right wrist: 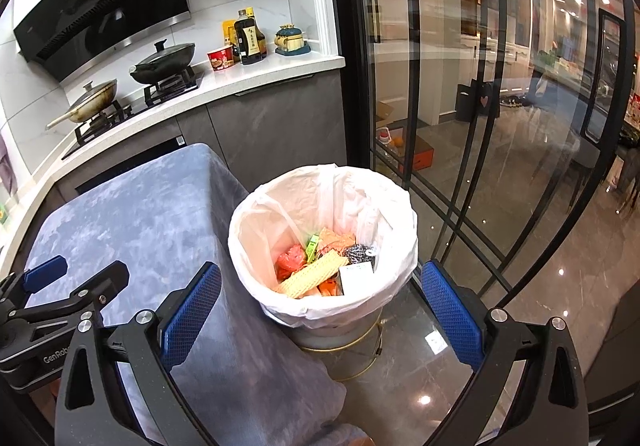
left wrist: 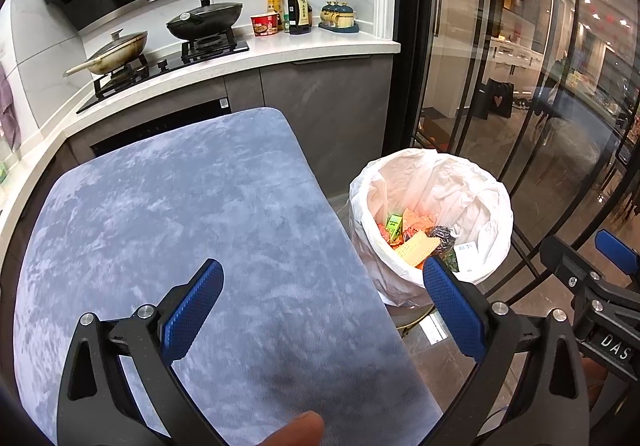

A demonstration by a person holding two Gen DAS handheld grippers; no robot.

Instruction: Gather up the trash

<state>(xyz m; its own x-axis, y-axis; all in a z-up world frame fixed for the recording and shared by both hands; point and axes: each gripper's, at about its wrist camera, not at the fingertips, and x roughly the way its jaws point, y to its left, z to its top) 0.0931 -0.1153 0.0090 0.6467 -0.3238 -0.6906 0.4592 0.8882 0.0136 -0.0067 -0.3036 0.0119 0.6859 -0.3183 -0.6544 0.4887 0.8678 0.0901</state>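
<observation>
A trash bin with a white plastic liner (left wrist: 432, 182) (right wrist: 320, 186) stands on the floor beside a table under a blue-grey cloth (left wrist: 180, 226) (right wrist: 132, 230). Inside lie several pieces of trash: a yellow ribbed wrapper (right wrist: 310, 278), a red-orange bag (right wrist: 290, 260), a green carton (left wrist: 394, 225), a dark crumpled packet (right wrist: 358, 253) and a white card (right wrist: 356, 278). My left gripper (left wrist: 322, 270) is open and empty above the table's right edge. My right gripper (right wrist: 320, 280) is open and empty, just above the bin. Each gripper shows in the other's view (left wrist: 592, 278) (right wrist: 68, 286).
A kitchen counter (left wrist: 280, 50) runs behind the table with a hob, two lidded pans (left wrist: 204, 18), a red noodle cup (left wrist: 264, 24) and bottles. Black-framed glass doors (right wrist: 460, 106) stand right of the bin. The floor (right wrist: 520, 266) is glossy tile.
</observation>
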